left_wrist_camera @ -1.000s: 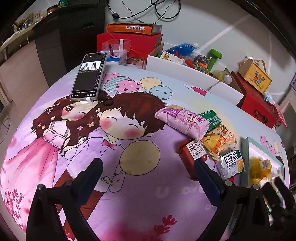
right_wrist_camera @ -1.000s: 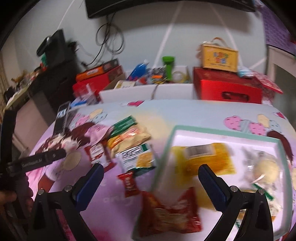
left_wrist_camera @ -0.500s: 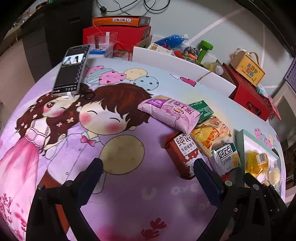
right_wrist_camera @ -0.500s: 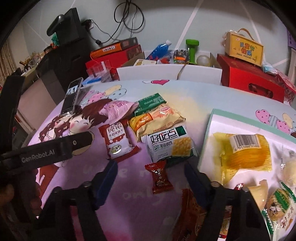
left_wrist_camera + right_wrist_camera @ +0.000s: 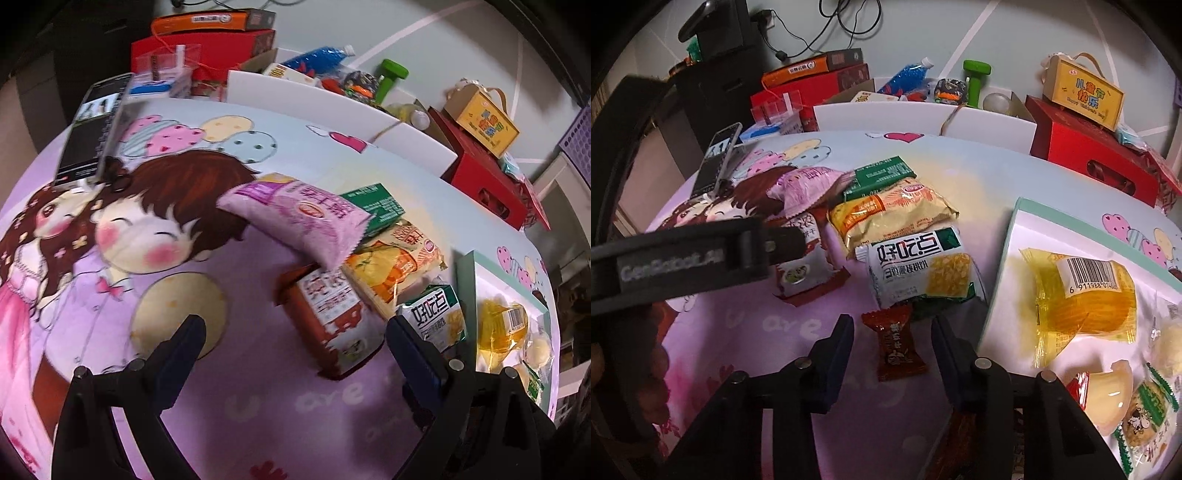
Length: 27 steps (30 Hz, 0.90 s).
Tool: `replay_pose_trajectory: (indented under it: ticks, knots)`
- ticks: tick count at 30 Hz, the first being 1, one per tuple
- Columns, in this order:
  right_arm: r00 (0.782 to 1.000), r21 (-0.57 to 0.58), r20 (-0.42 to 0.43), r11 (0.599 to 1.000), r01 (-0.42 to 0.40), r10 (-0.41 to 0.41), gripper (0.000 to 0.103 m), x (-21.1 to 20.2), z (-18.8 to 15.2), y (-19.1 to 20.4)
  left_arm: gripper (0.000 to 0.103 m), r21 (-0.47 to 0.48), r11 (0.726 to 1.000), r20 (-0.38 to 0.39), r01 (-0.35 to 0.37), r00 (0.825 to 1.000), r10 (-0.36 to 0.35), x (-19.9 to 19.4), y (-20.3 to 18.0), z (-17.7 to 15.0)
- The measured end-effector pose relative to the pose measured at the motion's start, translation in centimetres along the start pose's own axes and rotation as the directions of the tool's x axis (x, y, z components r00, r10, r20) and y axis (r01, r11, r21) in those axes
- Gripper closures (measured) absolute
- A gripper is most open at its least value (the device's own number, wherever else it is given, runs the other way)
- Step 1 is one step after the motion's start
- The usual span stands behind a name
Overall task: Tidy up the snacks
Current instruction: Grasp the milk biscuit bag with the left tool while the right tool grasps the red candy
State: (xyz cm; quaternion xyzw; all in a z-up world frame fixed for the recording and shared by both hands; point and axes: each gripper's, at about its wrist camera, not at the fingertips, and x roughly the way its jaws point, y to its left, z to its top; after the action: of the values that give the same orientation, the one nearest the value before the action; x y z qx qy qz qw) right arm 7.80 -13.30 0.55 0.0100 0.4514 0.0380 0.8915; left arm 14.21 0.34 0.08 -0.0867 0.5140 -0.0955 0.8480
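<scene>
A pile of snack packs lies on the cartoon cloth: a purple pack [image 5: 306, 218], a green pack [image 5: 376, 206], an orange-yellow pack [image 5: 399, 269], a red-and-white pack [image 5: 332, 317] and a white-green pack [image 5: 436, 317]. My left gripper [image 5: 295, 343] is open, its fingers either side of the red-and-white pack, just short of it. In the right wrist view a small red candy [image 5: 895, 341] lies between the half-closed fingers of my right gripper [image 5: 892, 332], not touching them. A white tray [image 5: 1008, 258] at right holds a yellow jelly pack [image 5: 1086, 295] and other snacks.
A phone [image 5: 92, 125] leans on a stand at the far left of the cloth. Red boxes [image 5: 1093, 147], a yellow gift box [image 5: 1082, 92], a green dumbbell [image 5: 975, 77] and a white open box [image 5: 923, 118] line the back edge. The left gripper's body [image 5: 694, 258] crosses the right wrist view.
Both grippers have moved forward and down toward the snacks. The right gripper's fingers have narrowed around the small red candy. The left gripper has come up to the red-and-white pack.
</scene>
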Motion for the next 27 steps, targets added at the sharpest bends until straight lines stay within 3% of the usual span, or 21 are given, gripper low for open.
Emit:
replay_pose_trajectory:
  ticks: [12, 17, 21, 23, 27]
  knots:
    - [1.0, 0.01, -0.009, 1.0, 0.009, -0.009, 0.074, 0.1, 0.0, -0.6, 0.01, 0.084, 0.996, -0.016, -0.043, 0.999, 0.044, 2.3, -2.3, 0.3]
    - [1.0, 0.025, -0.001, 1.0, -0.002, 0.002, 0.076, -0.2, 0.1, -0.9, 0.031, 0.086, 0.995, -0.023, -0.041, 0.999, 0.043, 2.1, -2.1, 0.1]
    - [1.0, 0.037, 0.008, 0.999, -0.01, 0.01, 0.077, -0.4, 0.1, -1.2, 0.034, 0.075, 0.997, -0.029, -0.025, 0.999, 0.027, 2.0, -1.7, 0.0]
    - [1.0, 0.042, 0.012, 0.999, -0.012, 0.011, 0.077, -0.5, 0.1, -1.3, 0.044, 0.076, 0.997, -0.03, -0.023, 0.999, 0.026, 1.8, -1.6, -0.1]
    - [1.0, 0.052, 0.019, 0.998, -0.02, 0.019, 0.077, -0.7, 0.1, -1.5, 0.051, 0.078, 0.997, -0.033, -0.021, 0.999, 0.023, 1.5, -1.4, -0.3]
